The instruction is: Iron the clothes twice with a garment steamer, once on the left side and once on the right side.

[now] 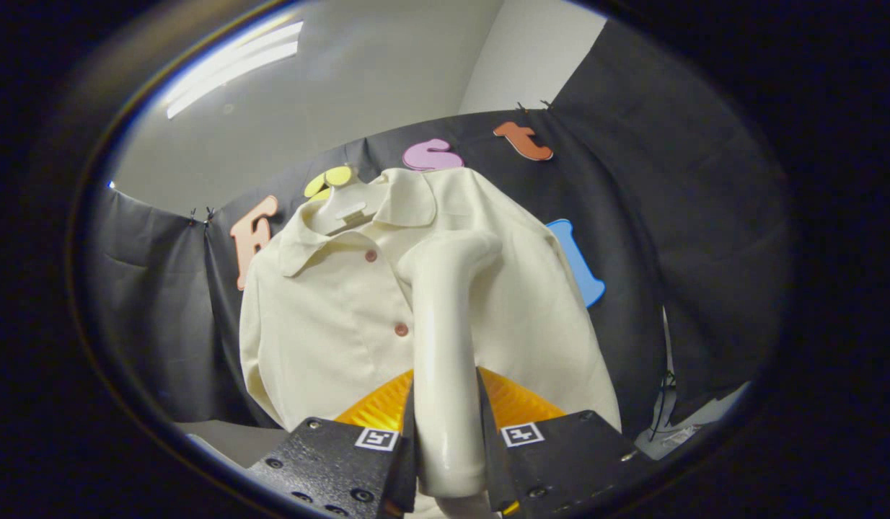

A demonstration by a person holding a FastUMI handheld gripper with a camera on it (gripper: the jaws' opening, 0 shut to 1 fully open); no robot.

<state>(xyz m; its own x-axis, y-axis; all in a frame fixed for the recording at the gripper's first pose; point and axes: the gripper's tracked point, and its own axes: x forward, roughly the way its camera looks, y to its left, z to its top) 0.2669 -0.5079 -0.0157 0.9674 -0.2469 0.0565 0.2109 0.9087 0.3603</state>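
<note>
The claw [445, 447] clamps the steamer's handle [445, 346], its head against the hanging shirt [329, 310].

The claw [445, 461] is built from two blocky finger housings with a matte, finely speckled surface and angled, faceted edges. Each housing carries a small square tag printed with a blocky pattern near its inner top corner. Round screws dot the upper faces, several along the lower rim of the left housing and a few on the right one. Behind the housings rises a ribbed, domed orange part [379, 407].
</note>
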